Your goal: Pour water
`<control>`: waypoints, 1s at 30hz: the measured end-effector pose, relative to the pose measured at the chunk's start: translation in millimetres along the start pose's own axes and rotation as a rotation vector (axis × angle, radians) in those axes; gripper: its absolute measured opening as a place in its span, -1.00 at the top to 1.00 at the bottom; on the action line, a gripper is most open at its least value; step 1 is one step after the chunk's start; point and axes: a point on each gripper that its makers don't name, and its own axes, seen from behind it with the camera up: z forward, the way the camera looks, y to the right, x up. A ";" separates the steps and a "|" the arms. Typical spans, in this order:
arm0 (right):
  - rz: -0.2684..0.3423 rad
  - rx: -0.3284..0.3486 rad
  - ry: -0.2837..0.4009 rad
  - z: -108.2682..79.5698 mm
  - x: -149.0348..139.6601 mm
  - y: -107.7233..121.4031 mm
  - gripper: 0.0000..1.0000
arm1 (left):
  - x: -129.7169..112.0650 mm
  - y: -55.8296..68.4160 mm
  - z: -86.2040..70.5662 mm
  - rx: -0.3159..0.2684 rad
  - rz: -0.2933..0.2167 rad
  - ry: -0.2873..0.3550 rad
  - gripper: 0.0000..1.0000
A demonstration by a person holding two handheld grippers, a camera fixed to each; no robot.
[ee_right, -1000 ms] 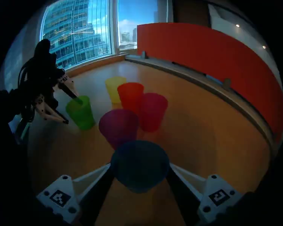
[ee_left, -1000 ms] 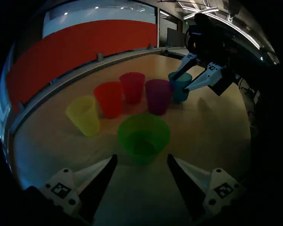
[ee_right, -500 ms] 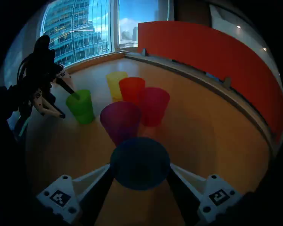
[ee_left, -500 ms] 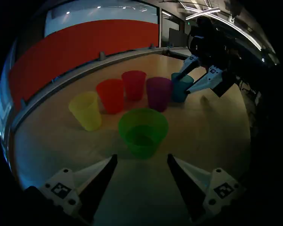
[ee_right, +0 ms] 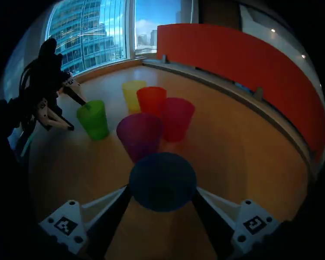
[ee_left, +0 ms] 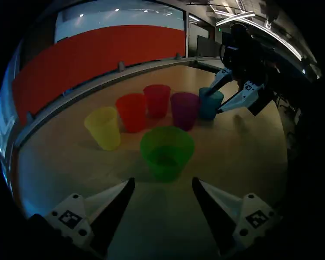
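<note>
A green cup stands upright on the wooden table, just ahead of my left gripper. That gripper is open, with the cup beyond its fingertips. A teal cup sits between the spread fingers of my right gripper, which is open around it. Farther off, the right gripper flanks the teal cup near its rim. My left gripper is also seen close beside the green cup.
A purple cup, a dark red cup, an orange-red cup and a yellow cup stand in a curved row behind the green one. A red partition runs along the table's far edge. Windows lie beyond.
My left gripper has drawn back from the green cup, which now stands farther from its fingertips. My right gripper's fingers have spread slightly around the teal cup.
</note>
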 end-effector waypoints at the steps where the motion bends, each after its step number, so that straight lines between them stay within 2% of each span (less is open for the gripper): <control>1: 0.001 -0.003 0.001 -2.0 -1.3 -0.1 -1.00 | -0.1 0.1 -1.9 0.003 -0.002 0.003 -0.97; 9: 0.024 -0.039 0.020 -23.1 -12.4 -1.4 -1.00 | -1.8 -1.3 -20.9 0.038 -0.028 0.032 -0.97; 18: 0.067 -0.089 0.079 -49.1 -13.1 -1.7 -1.00 | 2.6 -10.2 -47.6 0.107 -0.085 0.101 -0.97; 30: 0.126 -0.173 0.193 -79.3 2.6 5.0 -1.00 | 10.7 -39.3 -76.6 0.260 -0.173 0.228 -0.97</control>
